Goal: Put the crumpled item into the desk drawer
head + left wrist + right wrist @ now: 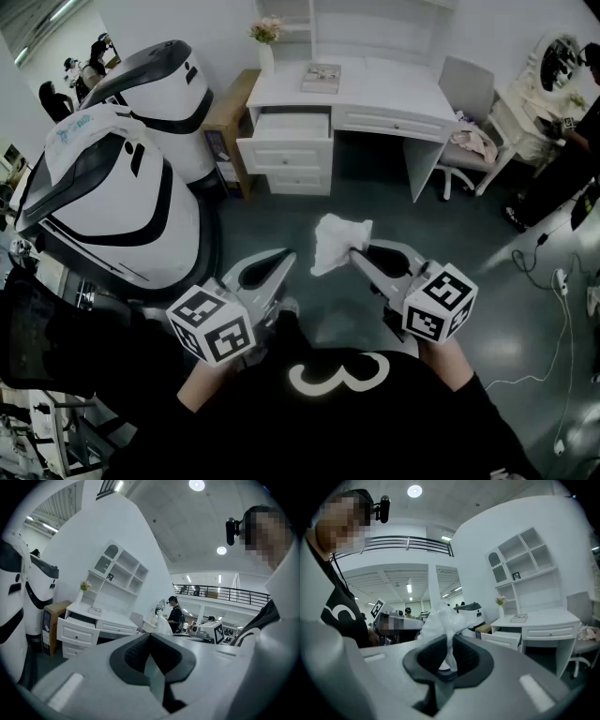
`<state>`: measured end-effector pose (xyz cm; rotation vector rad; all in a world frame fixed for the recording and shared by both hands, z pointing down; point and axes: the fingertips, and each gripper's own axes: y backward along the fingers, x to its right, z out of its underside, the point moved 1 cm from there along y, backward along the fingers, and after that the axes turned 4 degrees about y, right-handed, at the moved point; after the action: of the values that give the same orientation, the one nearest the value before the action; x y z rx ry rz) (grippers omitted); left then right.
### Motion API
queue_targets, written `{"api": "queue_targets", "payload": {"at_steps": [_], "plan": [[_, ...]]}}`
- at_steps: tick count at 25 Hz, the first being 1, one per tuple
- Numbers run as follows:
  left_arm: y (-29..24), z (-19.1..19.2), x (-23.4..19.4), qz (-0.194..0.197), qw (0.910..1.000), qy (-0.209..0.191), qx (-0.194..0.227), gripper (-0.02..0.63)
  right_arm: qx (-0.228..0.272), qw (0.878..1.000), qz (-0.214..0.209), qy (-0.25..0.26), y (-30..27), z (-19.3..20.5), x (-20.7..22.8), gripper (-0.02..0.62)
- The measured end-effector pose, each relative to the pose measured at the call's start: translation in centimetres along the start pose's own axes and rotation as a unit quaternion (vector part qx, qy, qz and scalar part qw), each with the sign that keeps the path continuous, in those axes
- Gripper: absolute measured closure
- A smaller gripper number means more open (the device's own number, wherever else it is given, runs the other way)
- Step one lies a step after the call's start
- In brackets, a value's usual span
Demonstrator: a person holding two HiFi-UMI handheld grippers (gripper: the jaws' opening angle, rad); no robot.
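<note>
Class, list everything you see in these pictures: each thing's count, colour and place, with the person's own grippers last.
Desk: one, white, far wall.
Drawer: one open, white, desk's top left.
Book: one, pale, on the desk.
Flowers: one bunch, pink, desk's left end.
Chair: one, pale, right of the desk.
Machines: two, white and black, left side.
Crumpled item: one, white, held above the floor, centre.
Left gripper: one, grey, shut and empty.
Right gripper: one, grey, shut on the crumpled item.
</note>
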<state>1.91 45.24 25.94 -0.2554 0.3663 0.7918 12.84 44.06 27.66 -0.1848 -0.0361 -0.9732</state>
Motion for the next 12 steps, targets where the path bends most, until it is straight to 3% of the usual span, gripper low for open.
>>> {"api": "queue_targets", "payload": {"at_steps": [12], "plan": [[0.31, -0.18, 0.27, -0.010, 0.9998, -0.013, -0.011, 0.595, 0.010, 1.000, 0.007, -0.015, -0.22, -0.33, 0.16, 0.555]]}}
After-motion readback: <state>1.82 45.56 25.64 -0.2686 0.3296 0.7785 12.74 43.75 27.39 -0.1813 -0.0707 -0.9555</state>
